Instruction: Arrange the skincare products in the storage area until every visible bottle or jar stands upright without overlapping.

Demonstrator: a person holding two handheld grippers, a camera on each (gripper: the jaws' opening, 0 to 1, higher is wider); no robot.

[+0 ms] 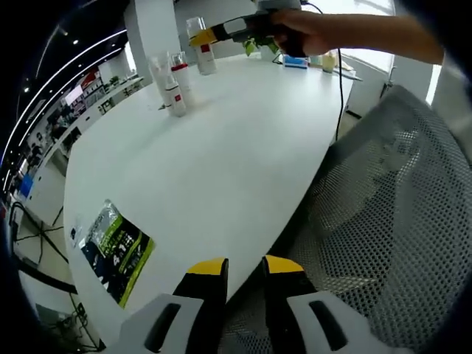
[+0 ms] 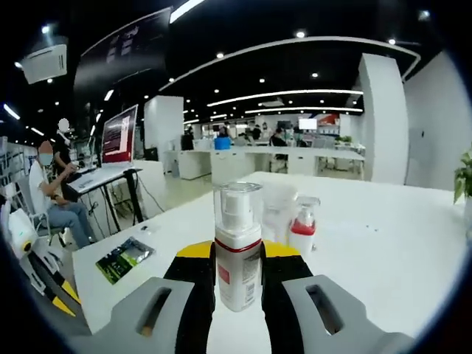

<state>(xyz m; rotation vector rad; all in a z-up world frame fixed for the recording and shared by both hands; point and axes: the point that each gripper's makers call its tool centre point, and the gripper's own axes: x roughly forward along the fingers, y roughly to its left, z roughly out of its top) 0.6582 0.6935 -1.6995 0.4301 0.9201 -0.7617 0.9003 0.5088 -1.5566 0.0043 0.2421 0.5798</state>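
My right gripper [image 2: 237, 258] is shut on an upright white pump bottle [image 2: 237, 276] with a red band and a clear cap. In the left gripper view a hand holds that gripper [image 1: 221, 31] with the bottle [image 1: 202, 49] at the far side of the white table [image 1: 221, 169]. Just beyond it stand a pump bottle with a red label [image 2: 302, 228] and a clear bottle [image 2: 277, 210]. These bottles form an upright cluster [image 1: 175, 87] at the table's far left. My left gripper [image 1: 245, 269] hangs open over the near table edge, holding nothing.
A green and black packet [image 1: 116, 251] lies flat near the table's left corner, also seen as the packet [image 2: 124, 258]. A grey mesh chair [image 1: 391, 206] stands against the near right edge. Small items [image 1: 295, 60] sit at the far end. A seated person [image 2: 51, 192] is at another desk.
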